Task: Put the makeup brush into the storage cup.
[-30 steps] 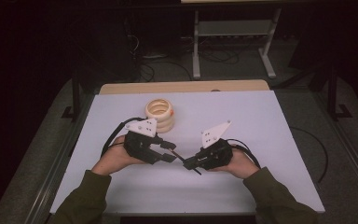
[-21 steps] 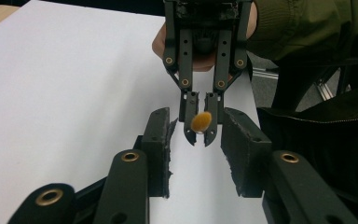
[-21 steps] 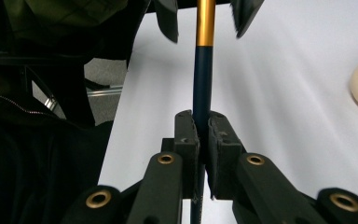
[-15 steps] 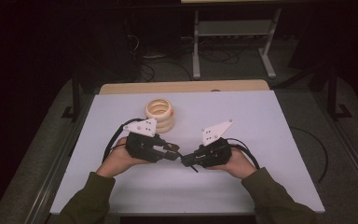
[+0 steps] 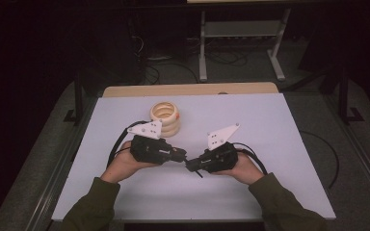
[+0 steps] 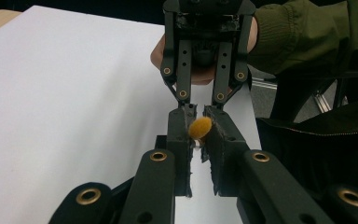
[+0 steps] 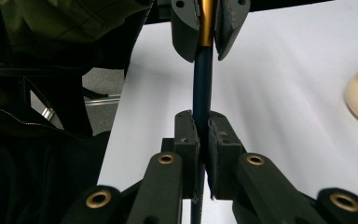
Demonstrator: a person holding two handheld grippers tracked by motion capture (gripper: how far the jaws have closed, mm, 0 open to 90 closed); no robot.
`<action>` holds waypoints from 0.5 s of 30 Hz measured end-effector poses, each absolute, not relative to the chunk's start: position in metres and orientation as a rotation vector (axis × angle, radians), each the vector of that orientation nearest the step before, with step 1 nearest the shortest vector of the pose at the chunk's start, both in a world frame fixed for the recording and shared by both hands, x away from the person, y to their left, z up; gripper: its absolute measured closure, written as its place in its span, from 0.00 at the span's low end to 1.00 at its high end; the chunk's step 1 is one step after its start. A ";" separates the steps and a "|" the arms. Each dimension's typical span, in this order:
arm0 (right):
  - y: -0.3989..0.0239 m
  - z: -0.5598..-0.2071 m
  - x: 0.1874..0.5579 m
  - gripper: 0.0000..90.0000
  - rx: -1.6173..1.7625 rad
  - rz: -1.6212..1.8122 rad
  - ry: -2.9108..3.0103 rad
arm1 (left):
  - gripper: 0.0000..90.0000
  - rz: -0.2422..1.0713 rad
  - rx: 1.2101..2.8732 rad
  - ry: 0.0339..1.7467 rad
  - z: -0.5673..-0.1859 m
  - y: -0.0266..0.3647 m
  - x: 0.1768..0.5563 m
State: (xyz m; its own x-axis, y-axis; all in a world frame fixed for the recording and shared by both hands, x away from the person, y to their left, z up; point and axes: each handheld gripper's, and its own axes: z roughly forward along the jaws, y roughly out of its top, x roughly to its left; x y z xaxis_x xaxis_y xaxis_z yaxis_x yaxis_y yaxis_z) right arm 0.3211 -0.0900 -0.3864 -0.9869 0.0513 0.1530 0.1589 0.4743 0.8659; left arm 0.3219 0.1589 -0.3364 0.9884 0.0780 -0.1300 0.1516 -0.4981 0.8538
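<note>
white table (image 5: pixel 279 144) under dark surroundings fills the middle of the high view, with a stack of cream rings (image 5: pixel 165 117) just above the centre, near the left gripper (image 5: pixel 182 156). at the lower centre the two grippers meet tip to tip, both clamped on a thin pen (image 7: pixel 202 79) with a dark blue barrel and a gold end: the right gripper (image 7: pixel 202 140) pinches the barrel. the left gripper's jaws have just been closing on the gold end.

The tabletop (image 5: pixel 279 144) is bright under light from above, while the room around is dark. Close tongs look slightly soft.
</note>
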 end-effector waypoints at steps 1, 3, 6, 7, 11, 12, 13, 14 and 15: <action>-0.090 -0.387 0.321 0.92 -0.185 -1.546 -2.605 | 0.89 -0.095 2.094 0.162 -0.337 0.159 0.322; -0.090 -0.387 0.321 0.92 -0.179 -1.545 -2.611 | 0.90 -0.111 2.091 0.170 -0.337 0.158 0.322; -0.089 -0.387 0.321 0.92 -0.170 -1.544 -2.613 | 0.92 -0.125 2.085 0.169 -0.337 0.158 0.323; -0.089 -0.387 0.321 0.92 -0.168 -1.545 -2.616 | 0.92 -0.130 2.088 0.169 -0.337 0.157 0.323; -0.088 -0.388 0.321 0.92 -0.159 -1.537 -2.622 | 0.92 -0.132 2.095 0.171 -0.337 0.157 0.323; -0.088 -0.388 0.321 0.92 -0.159 -1.537 -2.623 | 0.92 -0.132 2.097 0.170 -0.337 0.157 0.323; -0.088 -0.388 0.321 0.92 -0.160 -1.536 -2.622 | 0.92 -0.131 2.099 0.170 -0.337 0.157 0.323; -0.088 -0.388 0.321 0.92 -0.160 -1.536 -2.622 | 0.92 -0.130 2.099 0.171 -0.337 0.157 0.323; -0.088 -0.388 0.321 0.91 -0.161 -1.537 -2.623 | 0.93 -0.127 2.100 0.173 -0.337 0.157 0.323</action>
